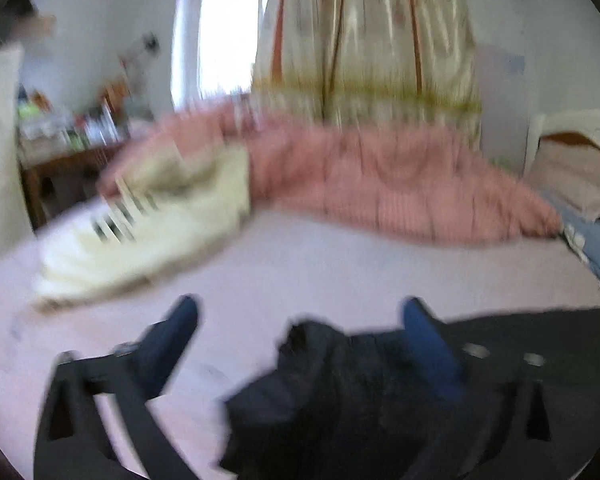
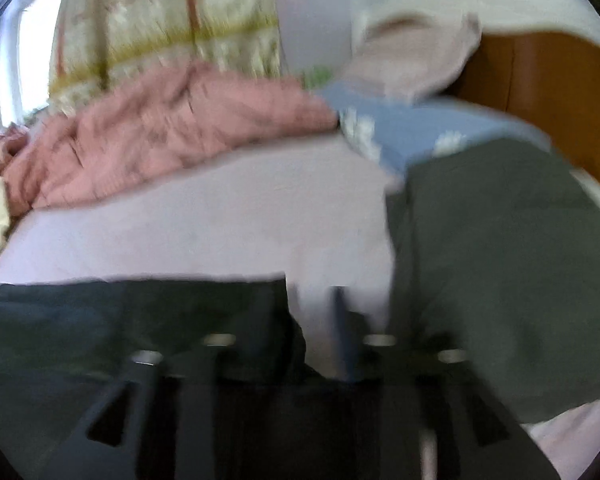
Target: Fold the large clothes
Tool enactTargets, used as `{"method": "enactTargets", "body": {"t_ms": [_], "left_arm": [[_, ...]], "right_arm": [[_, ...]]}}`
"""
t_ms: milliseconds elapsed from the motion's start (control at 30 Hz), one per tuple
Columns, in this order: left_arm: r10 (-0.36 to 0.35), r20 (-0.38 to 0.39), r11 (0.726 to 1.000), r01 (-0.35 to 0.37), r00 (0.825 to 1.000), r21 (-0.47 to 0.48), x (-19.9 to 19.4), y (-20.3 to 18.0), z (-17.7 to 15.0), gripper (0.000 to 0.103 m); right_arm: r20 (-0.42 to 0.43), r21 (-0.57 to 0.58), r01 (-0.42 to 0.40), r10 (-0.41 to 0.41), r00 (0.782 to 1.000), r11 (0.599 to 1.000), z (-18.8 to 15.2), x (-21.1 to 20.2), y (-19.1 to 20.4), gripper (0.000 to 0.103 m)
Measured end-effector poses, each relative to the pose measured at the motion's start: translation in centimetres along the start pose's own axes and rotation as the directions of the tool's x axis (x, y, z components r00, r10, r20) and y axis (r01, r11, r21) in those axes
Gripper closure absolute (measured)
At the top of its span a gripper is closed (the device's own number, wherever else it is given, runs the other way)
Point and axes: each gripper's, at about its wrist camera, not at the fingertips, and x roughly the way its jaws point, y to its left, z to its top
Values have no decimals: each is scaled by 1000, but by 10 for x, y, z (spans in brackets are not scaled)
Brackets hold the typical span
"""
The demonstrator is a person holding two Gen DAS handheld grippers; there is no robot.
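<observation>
Closest to us, the left gripper [image 1: 300, 312] has its blue fingers [image 1: 180, 320] spread wide, and a bunched corner of the dark garment [image 1: 340, 392] sits between them. The cloth lies against the inner side of the right-hand finger but clear of the other, so we judge it loosely cradled, not clamped. Both views are smeared by motion blur, so finer contact is hard to read.

In the right wrist view the right gripper [image 2: 312, 316] is mostly buried under the same dark garment [image 2: 500, 260]. Only one finger edge shows against the pale sheet, so we cannot tell how far apart those fingers are or whether they pinch the fabric. The cloth drapes over the gripper on both sides, which suggests to us that an edge is being carried across for a fold.

The garment lies on the bed [image 1: 320, 264], at its near edge, partly spread to the right. We think that open sheet is left free as the folding surface.

Farther back, a pink quilt [image 1: 400, 184] runs across the bed with a cream cloth [image 1: 148, 240] just beside it, seemingly pushed aside. A blue pillow [image 2: 420, 128] lies near the headboard [image 2: 540, 92], and a curtain [image 1: 364, 40] hangs behind.
</observation>
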Motion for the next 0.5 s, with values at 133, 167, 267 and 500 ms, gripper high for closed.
{"method": "enactTargets", "body": {"t_ms": [133, 167, 267, 500], "left_arm": [[-74, 50, 992, 79, 996, -97, -55, 10, 9, 0], [-104, 57, 987, 110, 993, -118, -64, 8, 9, 0], [-225, 25, 968, 226, 974, -111, -80, -14, 9, 0], [-430, -90, 902, 431, 898, -10, -79, -98, -15, 12]], "right_arm": [[159, 31, -59, 54, 986, 998, 20, -66, 2, 16], [176, 47, -92, 82, 981, 995, 22, -79, 4, 16], [165, 44, -246, 236, 958, 968, 24, -107, 21, 14], [44, -112, -245, 251, 967, 963, -2, -111, 58, 14]]}}
